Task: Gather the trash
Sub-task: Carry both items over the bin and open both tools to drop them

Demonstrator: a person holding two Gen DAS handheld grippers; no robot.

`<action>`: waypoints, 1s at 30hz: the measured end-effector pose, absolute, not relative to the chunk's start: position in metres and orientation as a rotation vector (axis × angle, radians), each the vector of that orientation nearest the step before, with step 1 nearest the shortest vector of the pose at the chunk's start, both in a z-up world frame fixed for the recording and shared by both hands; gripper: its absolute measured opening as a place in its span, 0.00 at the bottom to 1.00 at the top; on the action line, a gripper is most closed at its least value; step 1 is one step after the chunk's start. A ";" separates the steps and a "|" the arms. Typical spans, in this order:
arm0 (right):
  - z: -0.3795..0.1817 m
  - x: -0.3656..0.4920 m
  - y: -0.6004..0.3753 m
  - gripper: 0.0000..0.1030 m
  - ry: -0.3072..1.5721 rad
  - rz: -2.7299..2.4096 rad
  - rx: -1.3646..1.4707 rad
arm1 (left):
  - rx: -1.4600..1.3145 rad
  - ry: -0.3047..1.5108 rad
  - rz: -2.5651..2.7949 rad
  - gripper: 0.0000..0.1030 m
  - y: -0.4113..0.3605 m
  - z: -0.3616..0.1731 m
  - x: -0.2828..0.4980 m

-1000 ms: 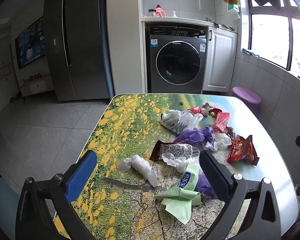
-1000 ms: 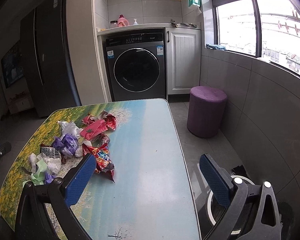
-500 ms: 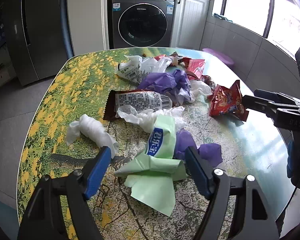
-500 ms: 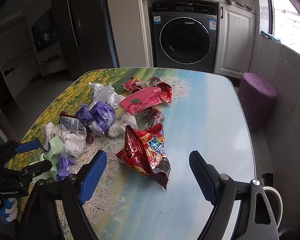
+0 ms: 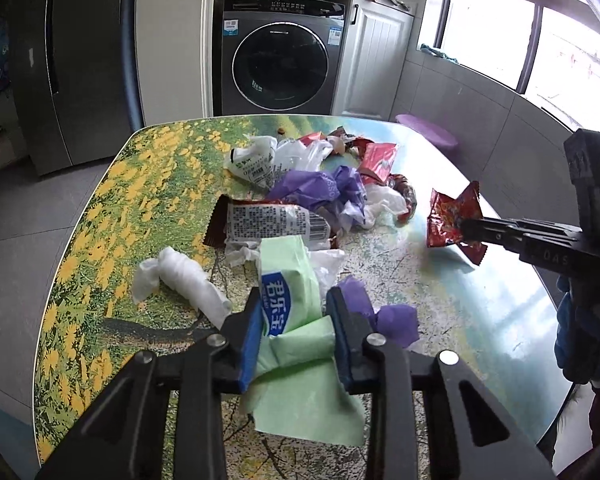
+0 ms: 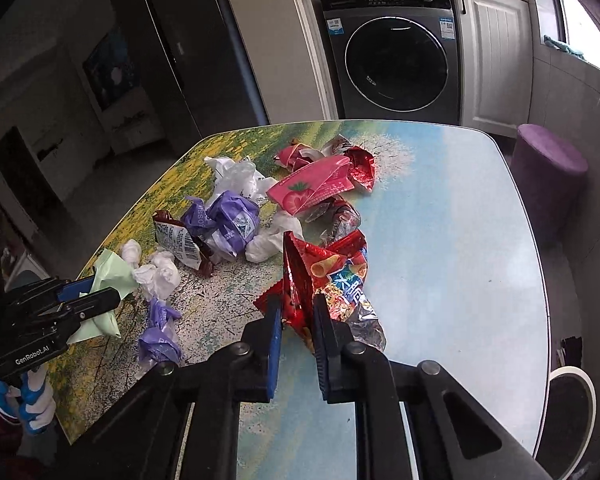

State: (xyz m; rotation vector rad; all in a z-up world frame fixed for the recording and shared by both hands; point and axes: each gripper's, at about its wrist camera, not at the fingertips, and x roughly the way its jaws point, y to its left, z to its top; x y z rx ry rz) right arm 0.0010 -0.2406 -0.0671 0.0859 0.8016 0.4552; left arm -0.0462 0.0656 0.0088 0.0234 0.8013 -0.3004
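Note:
A pile of trash lies on the picture-printed table [image 5: 480, 320]. My left gripper [image 5: 294, 297] is low over the near side, its jaws closing with the blue pads pressed on a light green tissue pack [image 5: 288, 272]. The right wrist view shows that gripper [image 6: 100, 294] at the left with the green pack [image 6: 112, 276] in it. My right gripper [image 6: 297, 300] is shut on one end of a red snack bag [image 6: 332, 276]. In the left wrist view the same bag [image 5: 448, 216] hangs from the right gripper [image 5: 466, 226], tilted just above the tabletop.
More trash stays on the table: purple wrappers [image 5: 324, 188], a rolled white tissue [image 5: 184, 276], a brown barcode wrapper [image 5: 268, 220], a pink strawberry pack [image 6: 316, 188]. Beyond stand a washing machine [image 5: 280, 64] and a purple stool [image 6: 548, 172]. A white round rim [image 6: 586, 384] lies beside the table.
Both grippers came down toward the table and their jaws went from wide open to closed, the left onto the green tissue pack, the right onto the red snack bag.

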 end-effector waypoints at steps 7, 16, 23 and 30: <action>-0.044 -0.039 -0.326 0.13 0.707 0.319 0.271 | 0.062 0.732 -0.516 0.26 -0.024 0.055 -0.034; -0.092 -0.098 -0.516 0.13 0.741 -0.109 0.485 | 0.121 0.831 -0.904 0.27 -0.247 0.050 -0.013; -0.143 -0.103 -0.589 0.21 0.799 -0.250 0.573 | 0.162 0.951 -1.021 0.36 -0.377 0.010 -0.009; -0.151 -0.113 -0.605 0.37 0.796 -0.363 0.587 | 0.153 1.007 -1.058 0.46 -0.413 -0.012 -0.009</action>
